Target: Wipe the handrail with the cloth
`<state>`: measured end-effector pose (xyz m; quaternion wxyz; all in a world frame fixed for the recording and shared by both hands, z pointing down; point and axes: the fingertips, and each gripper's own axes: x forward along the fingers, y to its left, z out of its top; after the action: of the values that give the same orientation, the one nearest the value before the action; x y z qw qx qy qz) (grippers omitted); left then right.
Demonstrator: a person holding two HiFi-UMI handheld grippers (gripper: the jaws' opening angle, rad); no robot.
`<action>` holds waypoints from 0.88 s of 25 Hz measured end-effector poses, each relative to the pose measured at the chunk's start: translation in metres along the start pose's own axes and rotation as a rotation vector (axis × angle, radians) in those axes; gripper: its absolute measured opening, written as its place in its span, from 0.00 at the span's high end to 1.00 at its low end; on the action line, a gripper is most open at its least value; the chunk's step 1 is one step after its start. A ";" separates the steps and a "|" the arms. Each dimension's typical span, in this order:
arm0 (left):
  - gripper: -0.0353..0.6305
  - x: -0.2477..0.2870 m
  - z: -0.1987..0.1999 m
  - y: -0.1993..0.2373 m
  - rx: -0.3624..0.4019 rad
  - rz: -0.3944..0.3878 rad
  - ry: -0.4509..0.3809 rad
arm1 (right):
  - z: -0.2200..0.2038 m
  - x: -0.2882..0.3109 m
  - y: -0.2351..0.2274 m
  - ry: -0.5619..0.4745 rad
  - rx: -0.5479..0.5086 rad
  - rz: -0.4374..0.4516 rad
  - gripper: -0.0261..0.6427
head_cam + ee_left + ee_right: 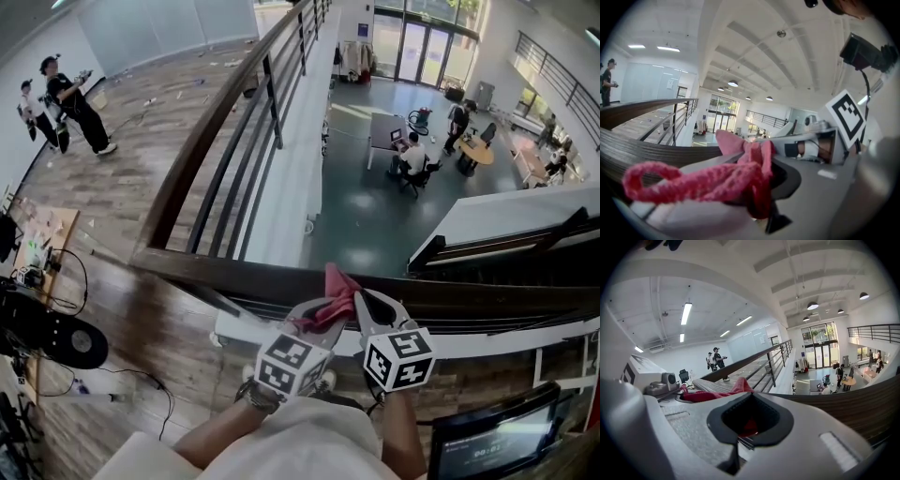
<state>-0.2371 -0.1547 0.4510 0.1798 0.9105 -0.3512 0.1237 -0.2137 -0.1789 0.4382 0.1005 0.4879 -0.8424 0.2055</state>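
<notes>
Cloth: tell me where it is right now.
Head view, lower centre: the cloth lies over the handrail, clamped in the left gripper, its right edge apparently caught in the right gripper.

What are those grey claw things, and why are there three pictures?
A person holds two grabbing tools, one in each hand: the left gripper and the right gripper. One picture comes from a camera on the person's head, looking down at a dark wooden handrail. The other two come from round-eyed cameras riding on the tools. The left gripper pinches a pink knitted cloth by the rail; the right seems to pinch it too.
</notes>
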 end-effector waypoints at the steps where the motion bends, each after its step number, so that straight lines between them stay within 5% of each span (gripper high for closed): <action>1: 0.84 0.003 0.000 -0.003 0.000 -0.004 0.001 | 0.000 -0.003 -0.004 -0.001 0.003 -0.003 0.96; 11: 0.84 0.033 0.000 -0.038 -0.010 -0.077 0.010 | -0.004 -0.029 -0.044 -0.011 0.055 -0.059 0.96; 22: 0.84 0.041 0.011 -0.046 -0.023 -0.101 -0.014 | 0.010 -0.038 -0.053 -0.081 0.150 -0.015 0.96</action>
<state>-0.1750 -0.1523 0.4443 0.1938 0.9258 -0.3076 0.1041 -0.1487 -0.1768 0.4281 0.0310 0.5084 -0.8243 0.2473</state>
